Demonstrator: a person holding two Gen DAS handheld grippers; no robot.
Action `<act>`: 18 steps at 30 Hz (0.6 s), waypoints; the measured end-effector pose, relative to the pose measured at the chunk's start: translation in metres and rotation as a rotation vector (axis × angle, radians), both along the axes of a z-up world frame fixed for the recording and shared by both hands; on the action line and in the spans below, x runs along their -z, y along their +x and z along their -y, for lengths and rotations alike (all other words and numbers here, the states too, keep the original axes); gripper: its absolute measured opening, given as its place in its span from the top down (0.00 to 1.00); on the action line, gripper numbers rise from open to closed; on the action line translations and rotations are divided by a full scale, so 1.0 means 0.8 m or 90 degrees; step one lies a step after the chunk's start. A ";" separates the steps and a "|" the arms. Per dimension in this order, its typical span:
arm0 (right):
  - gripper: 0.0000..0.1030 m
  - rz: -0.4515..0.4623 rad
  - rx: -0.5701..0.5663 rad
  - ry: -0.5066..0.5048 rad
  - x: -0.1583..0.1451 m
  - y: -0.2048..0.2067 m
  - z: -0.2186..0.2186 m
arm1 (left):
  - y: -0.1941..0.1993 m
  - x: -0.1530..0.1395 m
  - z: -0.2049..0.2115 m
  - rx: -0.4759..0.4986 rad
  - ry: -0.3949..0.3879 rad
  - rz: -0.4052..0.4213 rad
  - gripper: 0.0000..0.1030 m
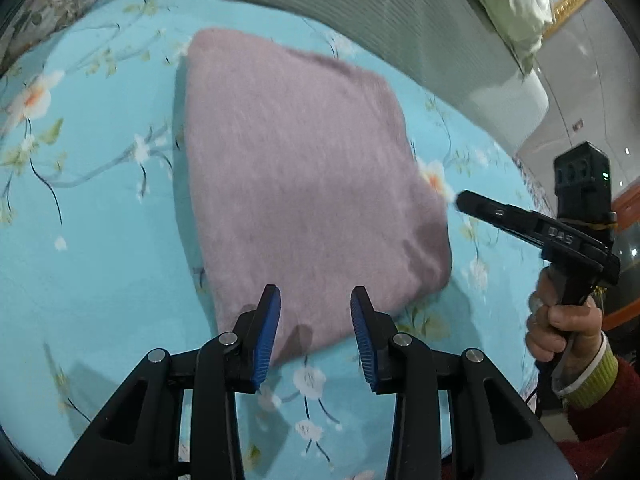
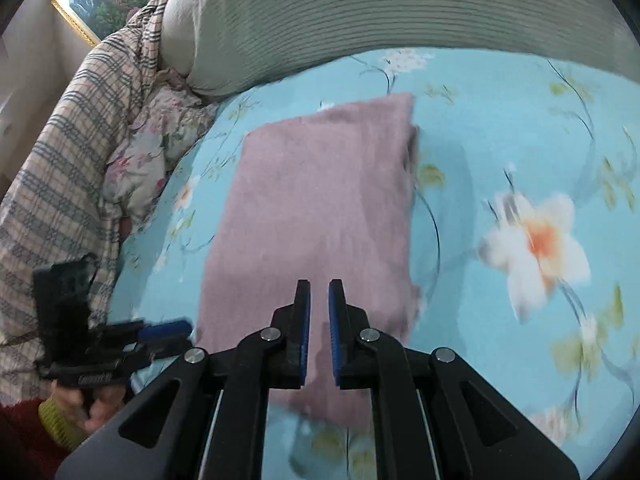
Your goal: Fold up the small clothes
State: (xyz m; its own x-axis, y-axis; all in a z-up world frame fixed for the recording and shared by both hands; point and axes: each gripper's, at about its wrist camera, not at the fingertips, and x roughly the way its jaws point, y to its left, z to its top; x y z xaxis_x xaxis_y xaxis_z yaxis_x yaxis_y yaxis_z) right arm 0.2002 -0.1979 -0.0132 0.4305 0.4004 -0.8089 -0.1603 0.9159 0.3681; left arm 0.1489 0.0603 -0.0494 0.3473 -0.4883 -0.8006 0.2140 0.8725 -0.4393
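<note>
A mauve fuzzy cloth (image 1: 304, 160) (image 2: 320, 200), folded into a thick rectangle, lies flat on the blue floral bedsheet (image 1: 100, 240) (image 2: 500, 120). My left gripper (image 1: 316, 292) (image 2: 184, 336) hovers open over the cloth's near edge with nothing between its blue pads. My right gripper (image 2: 320, 284) (image 1: 466, 201) is off the cloth's right side, just above it. Its jaws stand almost together with only a thin slit and hold nothing. A hand (image 1: 560, 320) in a red sleeve with a green cuff grips its handle.
A ribbed grey-green bolster (image 1: 360, 12) (image 2: 360, 20) runs along the far side of the bed. A plaid blanket (image 2: 60, 180) and a floral cushion (image 2: 152, 152) are heaped at the left. White furniture (image 1: 580, 80) stands beyond the bed's right edge.
</note>
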 end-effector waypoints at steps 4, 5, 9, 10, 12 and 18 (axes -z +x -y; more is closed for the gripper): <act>0.90 -0.018 0.038 0.020 0.025 0.054 0.003 | 0.021 0.010 -0.006 -0.026 0.012 -0.010 0.64; 0.90 -0.022 0.050 0.027 0.031 0.066 0.005 | 0.022 0.012 -0.008 -0.028 0.014 -0.012 0.64; 0.92 -0.032 0.067 0.020 0.049 0.095 0.013 | 0.026 0.028 -0.015 -0.047 0.017 -0.028 0.64; 0.96 -0.039 0.076 0.014 0.055 0.099 0.016 | 0.025 0.031 -0.017 -0.049 0.018 -0.032 0.64; 1.00 -0.066 0.117 0.039 0.074 0.103 0.031 | 0.024 0.040 -0.017 -0.049 0.028 -0.039 0.64; 1.00 -0.054 0.137 0.053 0.066 0.092 0.032 | 0.027 0.050 -0.018 -0.058 0.032 -0.045 0.65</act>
State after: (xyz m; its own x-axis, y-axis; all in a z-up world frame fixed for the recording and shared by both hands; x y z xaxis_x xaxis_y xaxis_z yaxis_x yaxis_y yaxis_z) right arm 0.2735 -0.2236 -0.0663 0.4455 0.3741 -0.8134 0.0698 0.8912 0.4482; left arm 0.1709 0.0745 -0.0891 0.3300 -0.4164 -0.8472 0.1032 0.9080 -0.4060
